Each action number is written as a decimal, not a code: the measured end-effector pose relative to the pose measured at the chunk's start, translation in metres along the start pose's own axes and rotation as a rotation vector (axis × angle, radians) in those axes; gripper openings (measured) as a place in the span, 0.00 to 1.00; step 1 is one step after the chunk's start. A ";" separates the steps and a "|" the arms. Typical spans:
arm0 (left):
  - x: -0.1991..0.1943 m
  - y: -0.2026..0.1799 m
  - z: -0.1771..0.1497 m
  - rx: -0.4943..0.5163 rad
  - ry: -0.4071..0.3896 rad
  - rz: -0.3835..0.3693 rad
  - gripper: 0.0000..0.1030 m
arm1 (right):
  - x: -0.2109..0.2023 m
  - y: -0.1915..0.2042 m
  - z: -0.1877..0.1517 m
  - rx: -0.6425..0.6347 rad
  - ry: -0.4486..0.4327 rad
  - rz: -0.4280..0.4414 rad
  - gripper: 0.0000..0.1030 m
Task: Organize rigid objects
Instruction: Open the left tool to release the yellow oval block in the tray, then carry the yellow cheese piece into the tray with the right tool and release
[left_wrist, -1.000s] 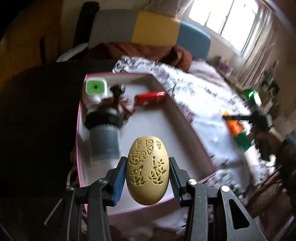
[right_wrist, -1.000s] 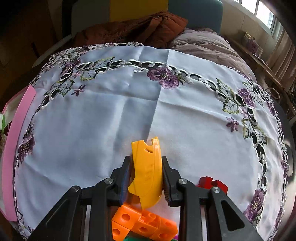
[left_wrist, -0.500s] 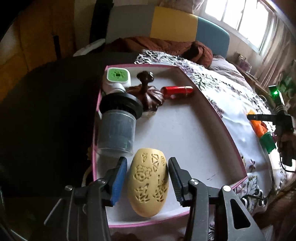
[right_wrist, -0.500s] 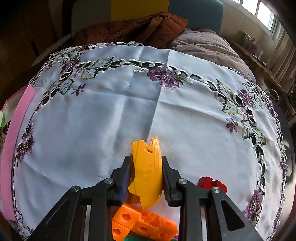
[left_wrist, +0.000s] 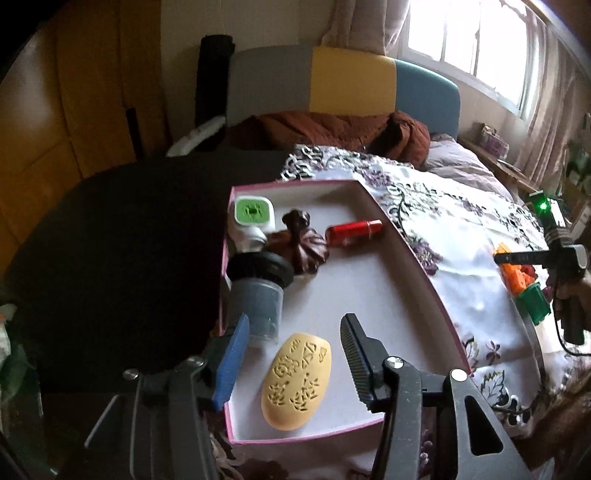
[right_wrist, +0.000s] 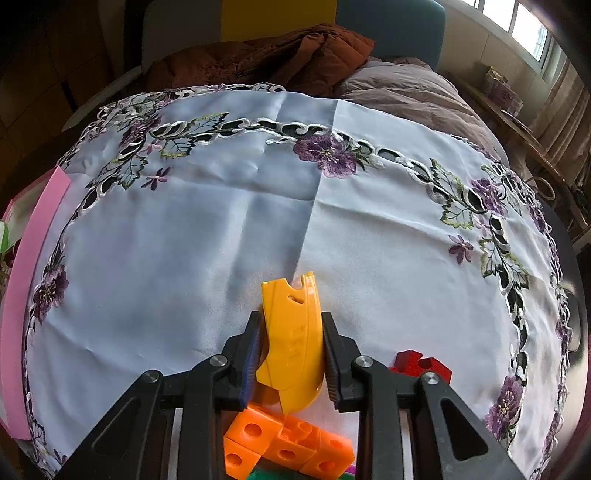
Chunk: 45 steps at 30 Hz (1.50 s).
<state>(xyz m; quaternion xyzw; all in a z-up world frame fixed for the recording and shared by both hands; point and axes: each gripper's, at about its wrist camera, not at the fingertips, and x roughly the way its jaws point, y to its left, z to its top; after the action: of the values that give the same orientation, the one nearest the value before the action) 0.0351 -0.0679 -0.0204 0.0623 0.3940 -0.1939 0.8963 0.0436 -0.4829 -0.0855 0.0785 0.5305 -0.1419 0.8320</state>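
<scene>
A cream carved oval piece (left_wrist: 295, 380) lies on the floor of the pink-rimmed white box (left_wrist: 417, 266), near its front edge. My left gripper (left_wrist: 291, 339) hangs just above it, jaws opening, pads clear of the oval on both sides. In the right wrist view my right gripper (right_wrist: 290, 347) is shut on a yellow curved plastic piece (right_wrist: 291, 332), held upright over the embroidered cloth (right_wrist: 221, 229). Orange blocks (right_wrist: 288, 446) and a red block (right_wrist: 417, 363) sit right beneath it.
The box also holds a grey jar with a black lid (left_wrist: 258, 291), a white and green device (left_wrist: 251, 214), a dark brown carved lid (left_wrist: 303, 247) and a red tube (left_wrist: 352, 232). The right gripper (left_wrist: 532, 258) shows at the far right by orange and green blocks (left_wrist: 524, 288).
My left gripper set the cream oval down in the box, let go of it and drew back and up. The right gripper stayed still with the yellow piece.
</scene>
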 end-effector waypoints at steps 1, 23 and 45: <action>-0.001 0.001 0.001 -0.004 -0.003 -0.003 0.51 | 0.000 0.000 0.000 0.001 0.000 0.001 0.28; -0.004 0.008 -0.003 -0.051 -0.002 0.005 0.53 | -0.006 -0.004 0.003 0.040 -0.030 -0.007 0.28; -0.007 0.032 -0.005 -0.124 -0.024 -0.003 0.53 | -0.115 0.221 0.013 -0.371 -0.152 0.404 0.28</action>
<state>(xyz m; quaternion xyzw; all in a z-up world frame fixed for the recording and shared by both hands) 0.0400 -0.0352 -0.0195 0.0037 0.3946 -0.1709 0.9028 0.0792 -0.2594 0.0198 0.0182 0.4569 0.1208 0.8811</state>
